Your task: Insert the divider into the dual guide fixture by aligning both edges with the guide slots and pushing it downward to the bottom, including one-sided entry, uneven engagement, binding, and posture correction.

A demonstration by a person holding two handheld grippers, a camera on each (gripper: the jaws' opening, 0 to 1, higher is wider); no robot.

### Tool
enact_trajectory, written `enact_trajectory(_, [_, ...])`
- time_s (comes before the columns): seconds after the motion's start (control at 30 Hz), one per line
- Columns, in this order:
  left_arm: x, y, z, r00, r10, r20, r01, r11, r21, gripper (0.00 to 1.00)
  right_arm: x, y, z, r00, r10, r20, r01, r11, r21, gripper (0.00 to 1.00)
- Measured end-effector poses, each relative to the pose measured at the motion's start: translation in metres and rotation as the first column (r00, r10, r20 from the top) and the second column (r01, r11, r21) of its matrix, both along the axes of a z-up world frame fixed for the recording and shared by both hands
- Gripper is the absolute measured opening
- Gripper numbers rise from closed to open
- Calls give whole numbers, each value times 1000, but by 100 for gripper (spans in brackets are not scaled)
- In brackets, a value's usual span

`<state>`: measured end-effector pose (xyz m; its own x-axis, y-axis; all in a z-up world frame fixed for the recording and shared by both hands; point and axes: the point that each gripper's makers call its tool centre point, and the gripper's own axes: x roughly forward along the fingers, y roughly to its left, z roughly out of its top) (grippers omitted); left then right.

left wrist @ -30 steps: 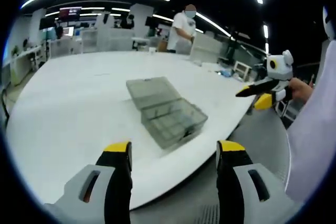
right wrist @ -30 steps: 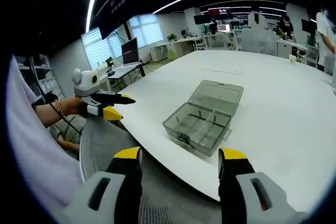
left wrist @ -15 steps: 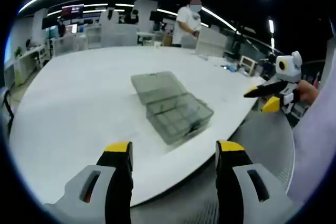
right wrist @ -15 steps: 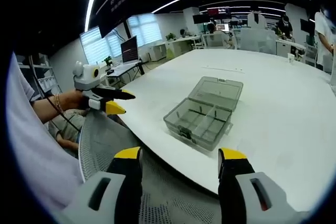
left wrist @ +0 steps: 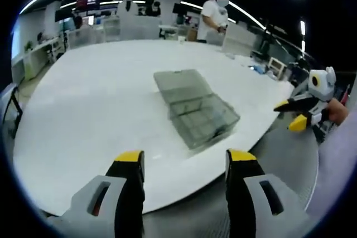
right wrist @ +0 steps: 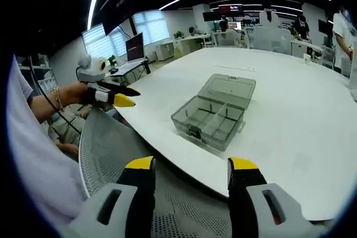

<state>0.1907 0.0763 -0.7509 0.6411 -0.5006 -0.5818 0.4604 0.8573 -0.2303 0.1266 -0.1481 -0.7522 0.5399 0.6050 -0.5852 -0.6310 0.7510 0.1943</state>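
Note:
A clear grey plastic compartment box (left wrist: pixel 195 110) lies open on the white table (left wrist: pixel 95 93), its lid folded back flat. In the right gripper view the same box (right wrist: pixel 212 116) shows thin dividers inside its tray. My left gripper (left wrist: pixel 184 163) is open and empty, short of the table's near edge. My right gripper (right wrist: pixel 191 170) is open too, holding nothing, above a mesh chair back. The right gripper (left wrist: pixel 298 113) shows at the right edge of the left gripper view, and the left gripper (right wrist: pixel 114 97) enters the right gripper view from the left, held in a hand.
A grey mesh chair back (right wrist: pixel 120 154) stands between me and the table (right wrist: pixel 290 126). A person (left wrist: pixel 215 20) stands at the table's far side, with small items (left wrist: pixel 254 68) nearby. Desks, monitors and chairs (right wrist: pixel 251 32) fill the background.
Both views have drifted a little; the box sits slightly further right in the left gripper view. Both grippers stay open and empty, and the box has not moved on the table.

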Motion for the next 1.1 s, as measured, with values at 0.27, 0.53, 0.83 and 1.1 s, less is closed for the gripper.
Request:
enact_trajectory(0.27, [26, 7, 0, 991, 102, -89, -103, 995, -11, 51, -1, 0, -2, 1000, -1, -5, 1, 1000, -5, 48])
enact_trajectory(0.53, [42, 2, -5, 985, 92, -149, -83, 995, 64, 51, 0, 0, -2, 1000, -10, -4, 10, 1000, -1, 47])
enact_trajectory(0.83, [68, -9, -21, 964, 106, -245, -96, 994, 55, 51, 1, -2, 1, 1000, -29, 3, 29, 999, 19, 47])
enact_trajectory(1.1, [84, -13, -45, 931, 144, -334, -113, 987, 111, 51, 2, -3, 2, 999, -38, 5, 38, 999, 35, 46])
